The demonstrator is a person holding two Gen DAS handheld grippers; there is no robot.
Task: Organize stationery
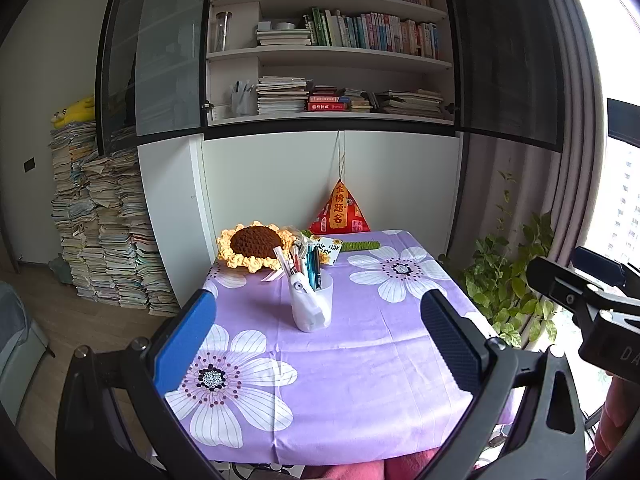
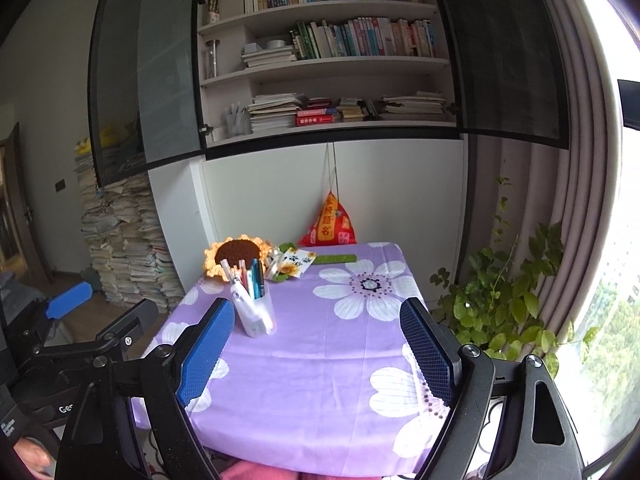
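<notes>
Two grippers hang above the near edge of the table (image 1: pixel 360 380), both spread wide and holding nothing: the left gripper (image 1: pixel 320 336) and the right gripper (image 2: pixel 320 356). Between their fingers, further back, a translucent cup (image 1: pixel 312 304) stands upright on the purple flowered cloth, full of pens (image 1: pixel 310 264); perhaps a white corrector too.

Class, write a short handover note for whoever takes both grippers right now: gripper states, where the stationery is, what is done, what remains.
Left gripper: open, empty, above the table's near edge.
Right gripper: open, empty, likewise.
Translucent white plastic cup stands upright mid-table on the purple flowered tablecloth, holding pens and a white tool.
Done: no loose stationery visible on the cloth.
Left: apparently nothing; the items beside the crocheted sunflower are unclear.
</notes>
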